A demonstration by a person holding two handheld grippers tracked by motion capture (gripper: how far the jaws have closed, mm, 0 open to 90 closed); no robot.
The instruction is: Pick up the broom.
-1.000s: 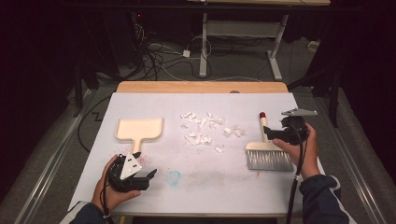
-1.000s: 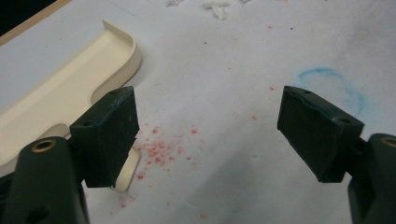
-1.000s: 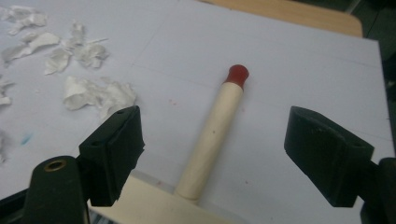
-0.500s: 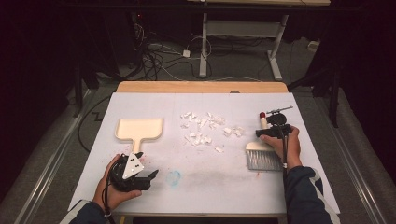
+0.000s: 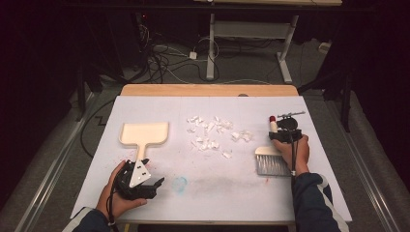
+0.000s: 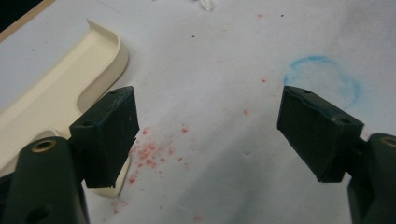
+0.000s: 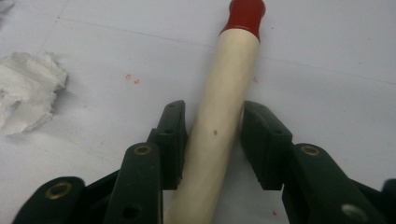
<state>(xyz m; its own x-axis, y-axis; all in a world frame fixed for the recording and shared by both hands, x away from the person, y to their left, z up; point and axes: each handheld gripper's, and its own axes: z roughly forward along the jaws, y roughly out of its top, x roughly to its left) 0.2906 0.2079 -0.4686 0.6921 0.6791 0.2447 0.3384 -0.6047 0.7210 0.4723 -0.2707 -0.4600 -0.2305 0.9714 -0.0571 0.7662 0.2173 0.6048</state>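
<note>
The right hand-held gripper (image 7: 212, 140), lower than before, has just closed onto the one brush (image 5: 272, 155) handle; the left hand-held gripper (image 6: 208, 135) gapes beside the one dustpan (image 5: 144, 134).

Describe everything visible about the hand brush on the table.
The hand brush lies flat on the white table, right of the paper scraps. Its pale, wood-like round handle ends in a red tip; grey bristles point toward the person. The right gripper has just been closing on the handle, pads at both sides.
</note>
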